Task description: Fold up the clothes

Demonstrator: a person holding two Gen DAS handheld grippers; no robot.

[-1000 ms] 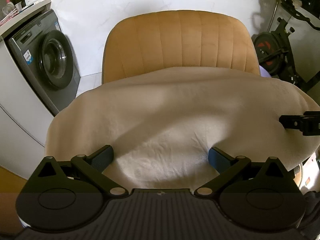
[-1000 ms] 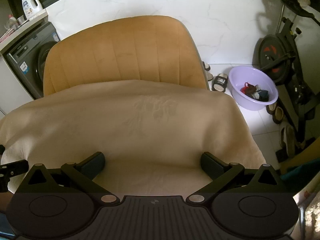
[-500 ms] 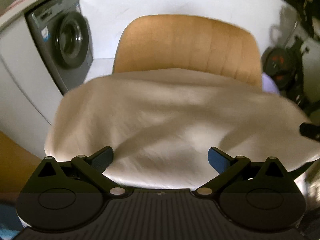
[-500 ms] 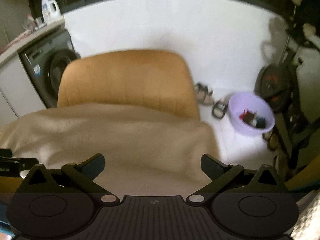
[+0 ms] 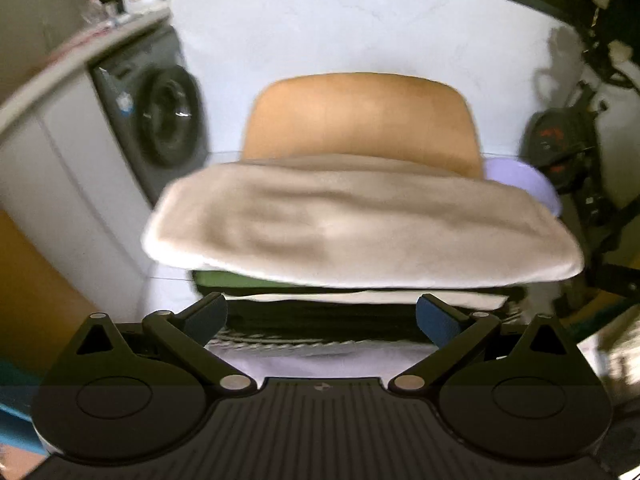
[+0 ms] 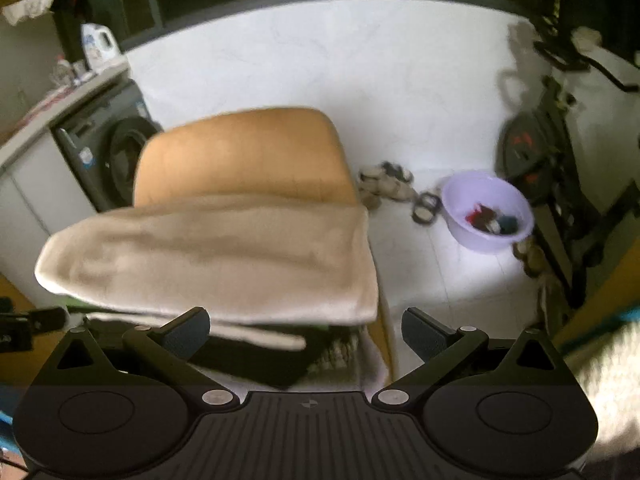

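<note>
Sitting on top of a stack of folded clothes on the chair seat is the beige folded cloth point(image 5: 360, 224), and its long axis runs left to right across both views, basically parallel to the tan chair back point(image 5: 360, 120) right behind it. The rounded fold faces away toward the chair back and the flatter open edge faces me. It's wider than the stuff under it, so both ends overhang a bit. Under it I can make out a green layer point(image 5: 224, 278), something white point(image 6: 256, 336), a black piece point(image 6: 256, 360) and some pale lilac fabric point(image 5: 320, 360) nearest me, all kinda blurry so don't ask me what they are.

My left gripper point(image 5: 322, 314) is spread wide open with nothing between the blue pads, sitting low in front of the stack and not touching the cloth. Same deal for my right gripper point(image 6: 306, 328), fingers wide apart and empty, hanging off the right front corner of the pile.

Further out: washing machine point(image 5: 160, 120) to the left with a detergent bottle point(image 6: 98, 46) up on the counter, a lilac basin point(image 6: 488, 216) with some small items on the white floor to the right, sandals point(image 6: 384, 180) near it, and an exercise bike point(image 6: 532, 152) beyond.
</note>
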